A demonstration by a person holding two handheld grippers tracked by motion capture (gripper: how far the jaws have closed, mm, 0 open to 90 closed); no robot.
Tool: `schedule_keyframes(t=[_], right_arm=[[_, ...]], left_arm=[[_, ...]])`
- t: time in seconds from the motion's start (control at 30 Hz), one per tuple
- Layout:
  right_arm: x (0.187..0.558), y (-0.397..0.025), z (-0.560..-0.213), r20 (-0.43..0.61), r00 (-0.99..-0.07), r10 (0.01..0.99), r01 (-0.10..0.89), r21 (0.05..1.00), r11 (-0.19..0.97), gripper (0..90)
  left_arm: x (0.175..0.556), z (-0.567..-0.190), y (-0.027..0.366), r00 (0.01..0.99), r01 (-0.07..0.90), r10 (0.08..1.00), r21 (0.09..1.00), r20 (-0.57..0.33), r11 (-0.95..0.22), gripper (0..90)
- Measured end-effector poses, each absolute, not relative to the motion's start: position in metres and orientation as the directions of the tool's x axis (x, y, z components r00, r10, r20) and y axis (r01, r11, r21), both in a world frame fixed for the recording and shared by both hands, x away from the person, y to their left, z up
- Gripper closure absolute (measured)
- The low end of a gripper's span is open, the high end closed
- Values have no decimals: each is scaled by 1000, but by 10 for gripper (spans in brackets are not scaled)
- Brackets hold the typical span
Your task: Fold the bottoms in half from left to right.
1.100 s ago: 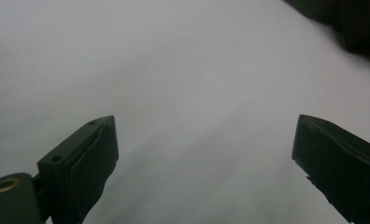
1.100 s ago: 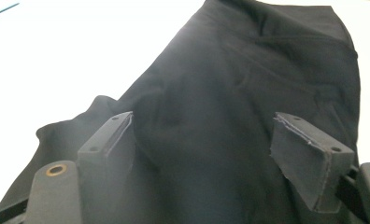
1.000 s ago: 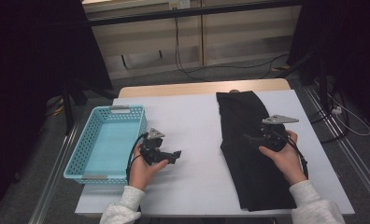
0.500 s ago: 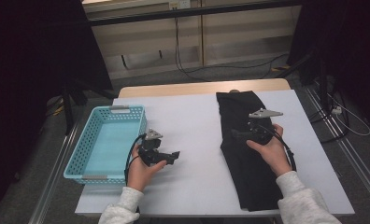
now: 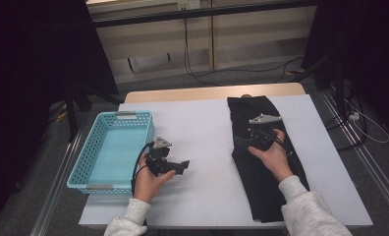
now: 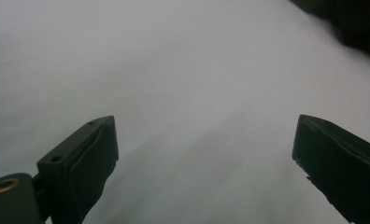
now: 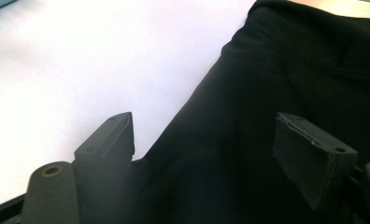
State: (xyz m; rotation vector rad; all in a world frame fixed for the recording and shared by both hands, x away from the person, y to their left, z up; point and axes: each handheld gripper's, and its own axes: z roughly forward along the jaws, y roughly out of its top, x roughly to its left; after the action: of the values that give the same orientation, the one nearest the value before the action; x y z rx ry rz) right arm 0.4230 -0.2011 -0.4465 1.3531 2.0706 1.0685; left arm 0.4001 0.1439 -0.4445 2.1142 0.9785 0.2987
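Right gripper has moved up and leftward along the long black folded cloth garment since a second ago; now over its left edge, jaws spread, nothing pinched. Garment lies flat on the right side of the white tabletop. Left gripper near the light-blue perforated plastic basket, jaws spread over bare tabletop.
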Motion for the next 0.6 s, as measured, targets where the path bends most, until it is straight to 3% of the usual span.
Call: schedule_keyframes(t=[0.6], right_arm=[[443, -196, -455, 40, -399, 916, 573, 791, 215, 205]], left_arm=[[401, -446, 145, 676, 553, 730, 726, -104, -409, 69]])
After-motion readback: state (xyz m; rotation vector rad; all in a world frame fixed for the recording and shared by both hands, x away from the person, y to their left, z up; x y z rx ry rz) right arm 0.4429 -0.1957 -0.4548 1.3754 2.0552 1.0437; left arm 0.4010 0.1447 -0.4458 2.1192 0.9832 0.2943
